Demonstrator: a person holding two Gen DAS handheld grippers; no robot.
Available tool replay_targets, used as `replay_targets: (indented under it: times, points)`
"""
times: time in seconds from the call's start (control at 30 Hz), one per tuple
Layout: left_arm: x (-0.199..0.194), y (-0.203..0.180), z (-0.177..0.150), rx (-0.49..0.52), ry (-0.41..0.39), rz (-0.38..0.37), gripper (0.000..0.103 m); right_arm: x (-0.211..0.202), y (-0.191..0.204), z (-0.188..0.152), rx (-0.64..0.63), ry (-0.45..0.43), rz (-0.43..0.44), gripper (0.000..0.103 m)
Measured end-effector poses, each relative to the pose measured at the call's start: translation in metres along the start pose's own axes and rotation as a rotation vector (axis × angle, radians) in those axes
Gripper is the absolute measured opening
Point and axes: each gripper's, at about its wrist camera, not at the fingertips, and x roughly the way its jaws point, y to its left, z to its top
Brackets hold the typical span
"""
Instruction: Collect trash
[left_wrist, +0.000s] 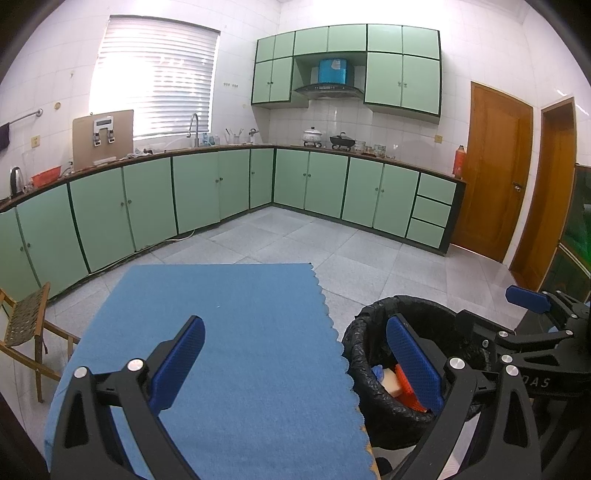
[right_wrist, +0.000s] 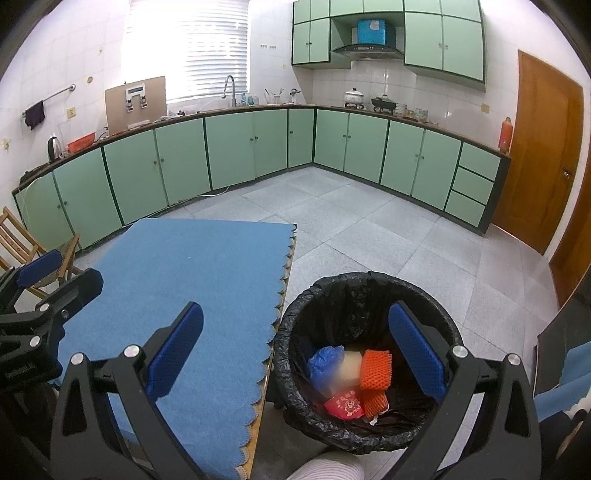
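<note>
A round bin with a black liner stands on the floor right of the table; it also shows in the left wrist view. Inside lie orange foam netting, a blue plastic bag, a pale piece and a red wrapper. My right gripper is open and empty above the bin's near rim. My left gripper is open and empty over the blue cloth on the table. The right gripper shows at right in the left wrist view.
The blue cloth covers the table with a scalloped right edge. A wooden chair stands at the left. Green cabinets line the far walls. Grey tiled floor lies between. A wooden door is at right.
</note>
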Motion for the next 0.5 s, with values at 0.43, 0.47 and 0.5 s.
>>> replay_targets:
  times: [0.43,0.47,0.5]
  points:
    - [0.0030,-0.0043,-0.0008,0.005,0.010,-0.004,0.097,0.0039,-0.0013,-0.0006,0.001,0.006,-0.001,0.098]
    - [0.0032,-0.0049,-0.0019,0.005,0.010,-0.004,0.097,0.0039,-0.0014,-0.0006,0.000,0.006,-0.001,0.098]
    - [0.0034,-0.0048,-0.0022,0.004,0.010,-0.004,0.097,0.0041,-0.0010,-0.0008,0.001,0.006,-0.002,0.098]
